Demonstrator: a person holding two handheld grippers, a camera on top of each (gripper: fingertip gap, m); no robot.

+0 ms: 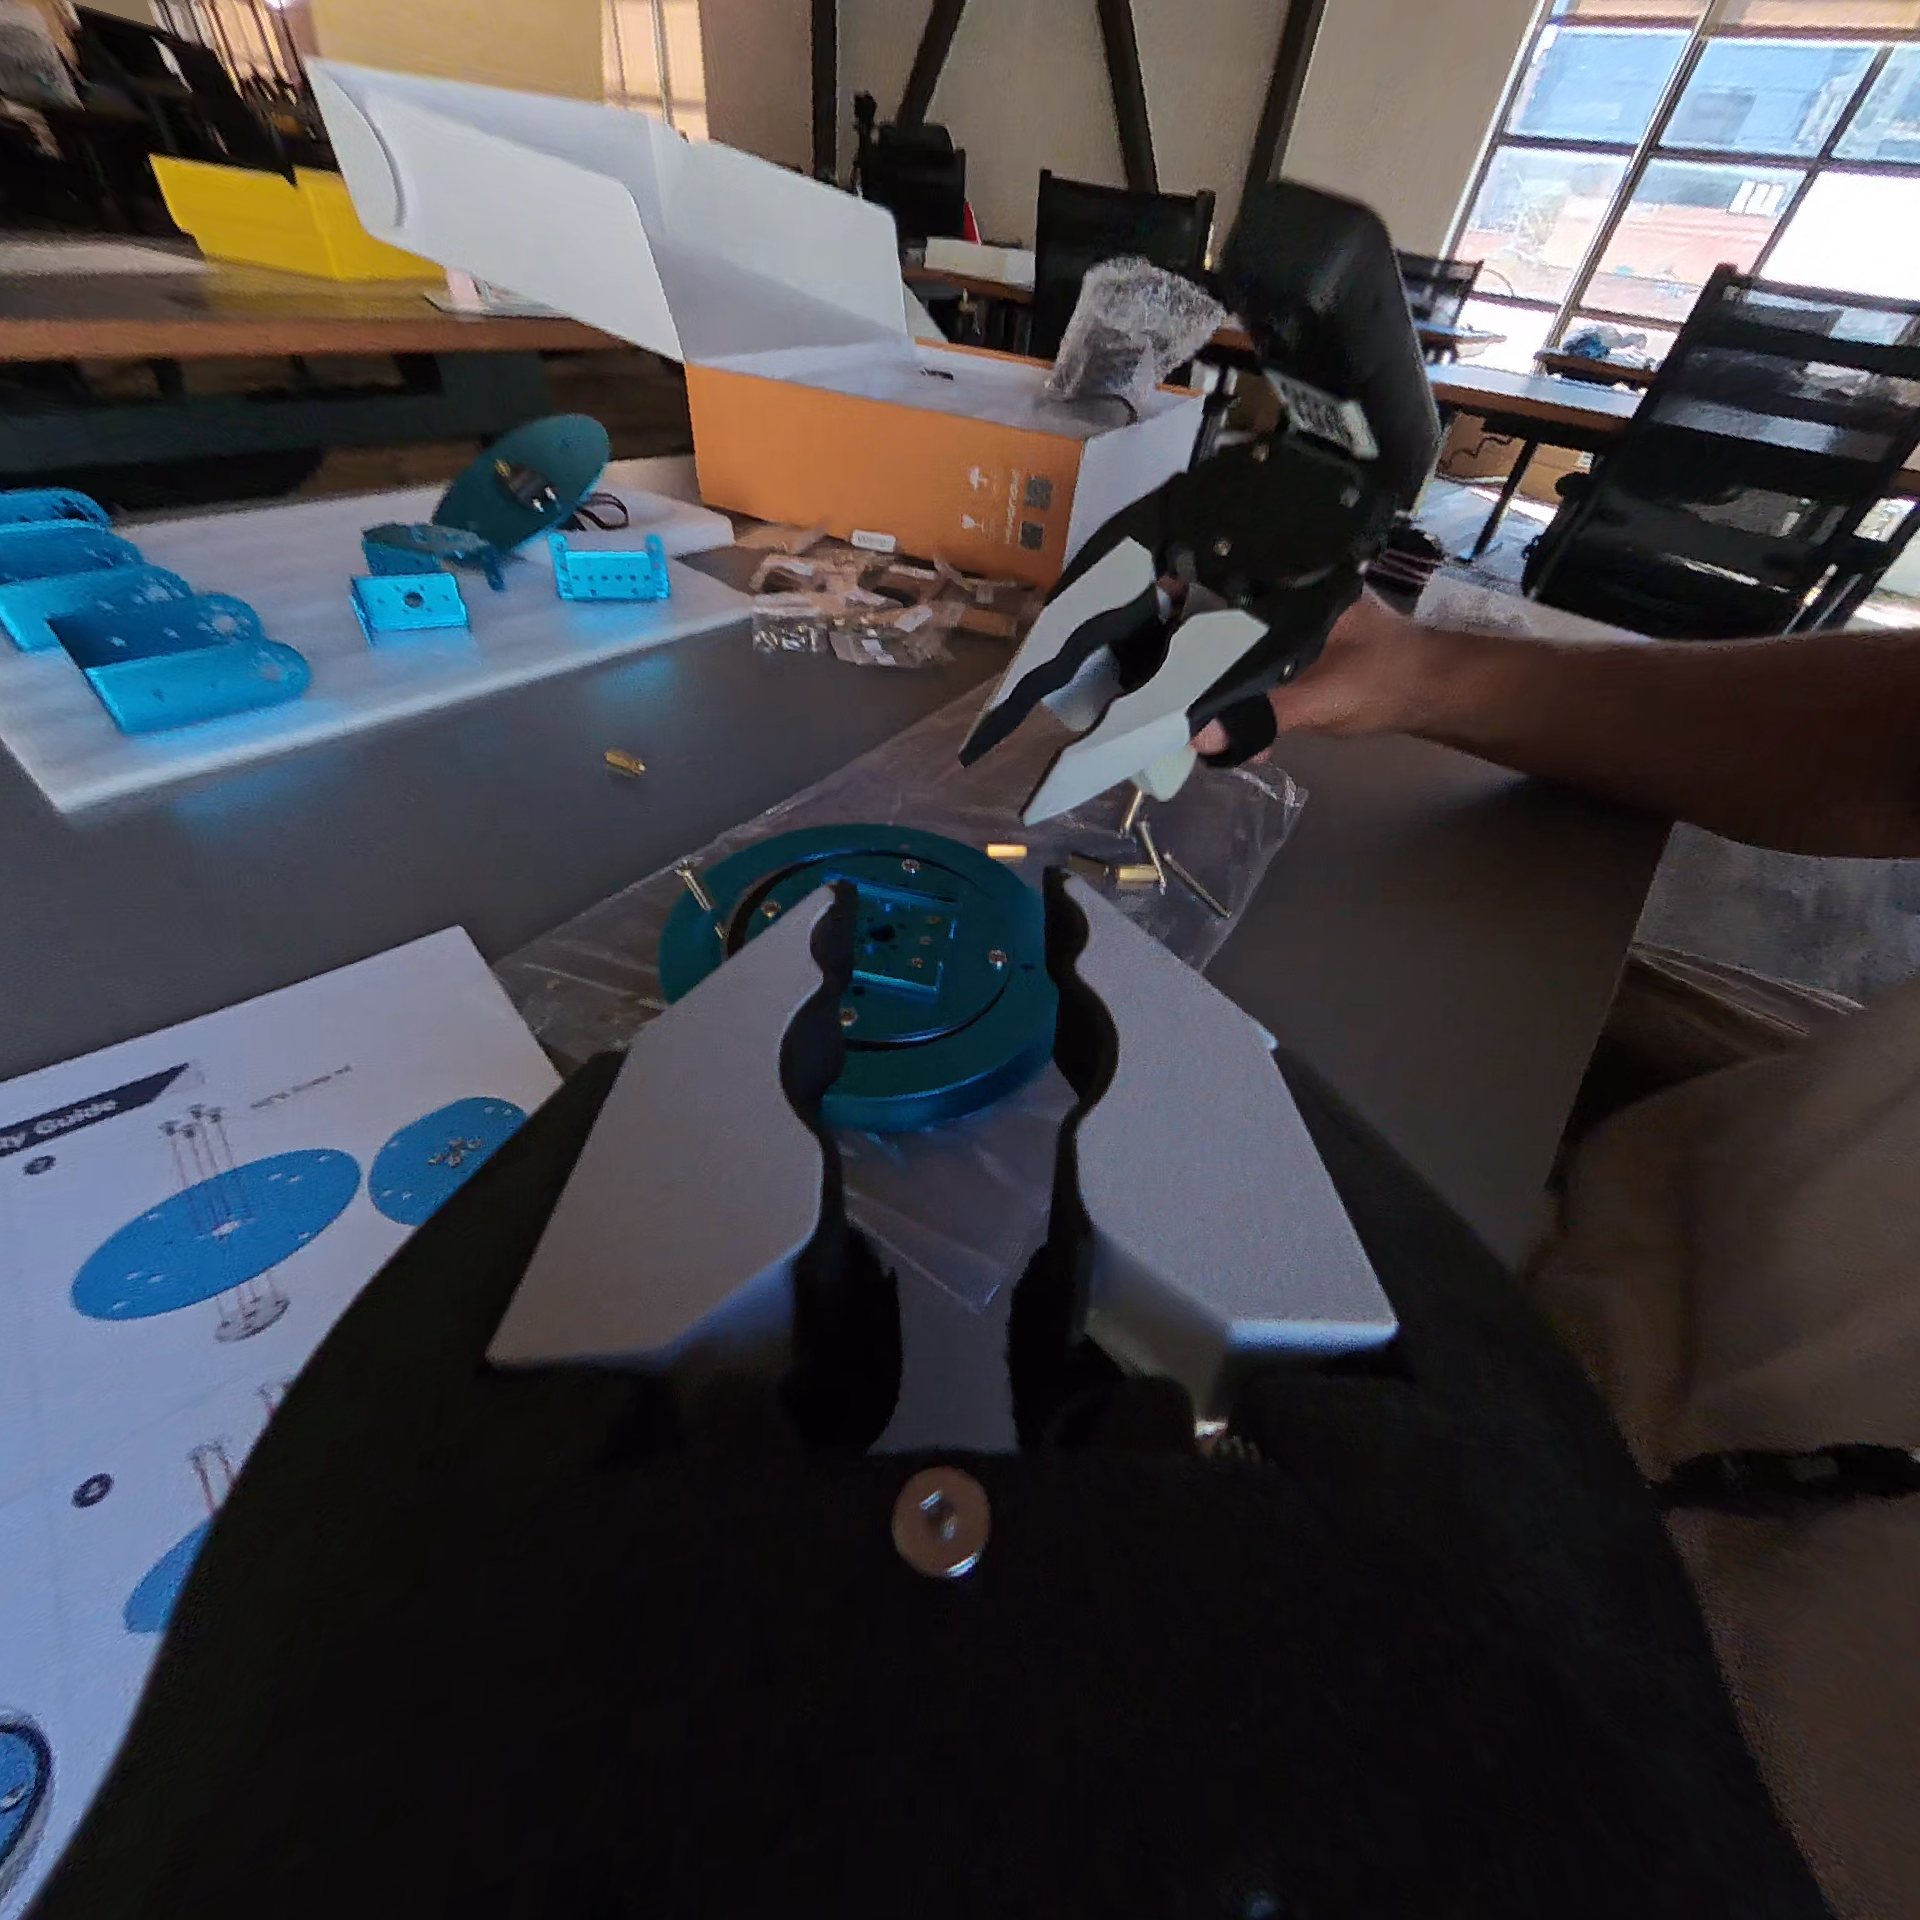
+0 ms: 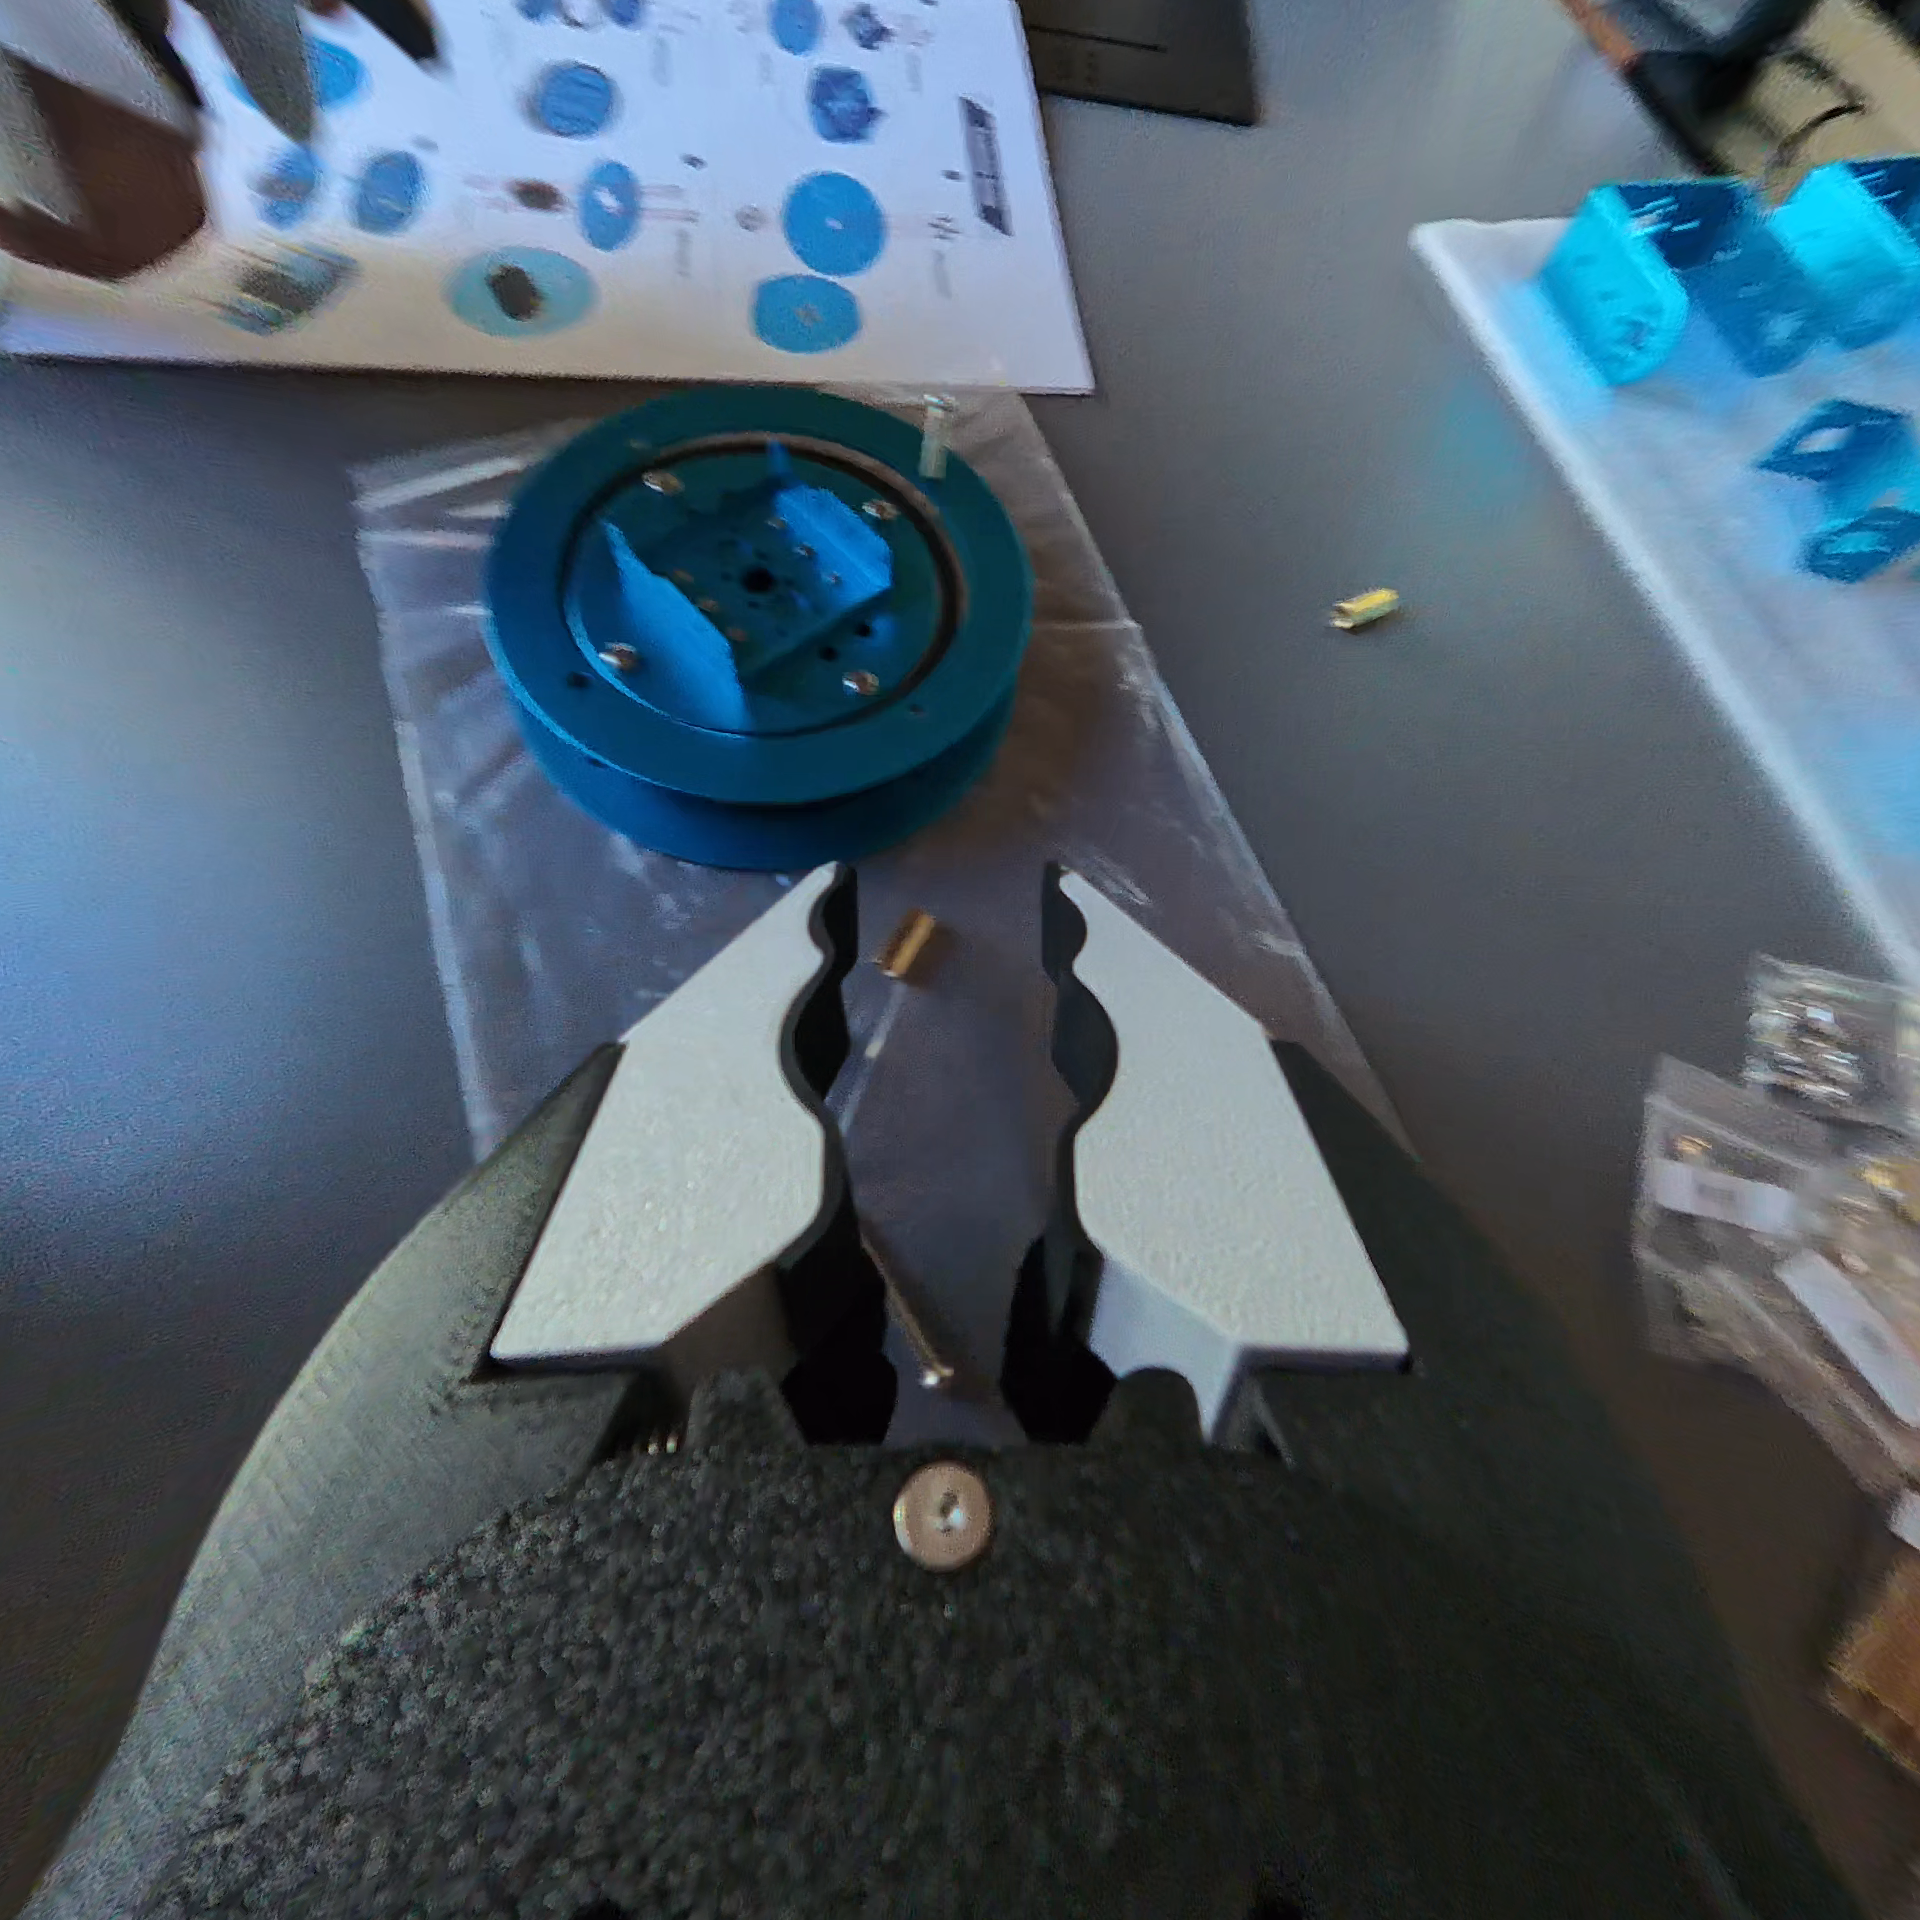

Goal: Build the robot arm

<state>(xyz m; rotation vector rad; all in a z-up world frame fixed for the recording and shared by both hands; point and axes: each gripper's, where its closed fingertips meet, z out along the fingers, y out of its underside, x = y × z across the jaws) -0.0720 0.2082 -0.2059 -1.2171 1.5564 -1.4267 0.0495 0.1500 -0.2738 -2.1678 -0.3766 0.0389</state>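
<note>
A round blue metal base with a square blue bracket screwed into its middle lies on a clear plastic bag. My left gripper is open and empty, its tips just above the near side of the base. My right gripper is open and empty, just short of the base. A brass standoff and a long screw lie on the bag between its fingers. It also shows in the left wrist view, held by a hand above loose screws.
An instruction sheet lies at the near left. Blue brackets sit on a white board. An open orange and white box stands behind small hardware bags. A lone standoff lies on the grey table. The gap from one gripper's tips to the other's is roughly 15 cm.
</note>
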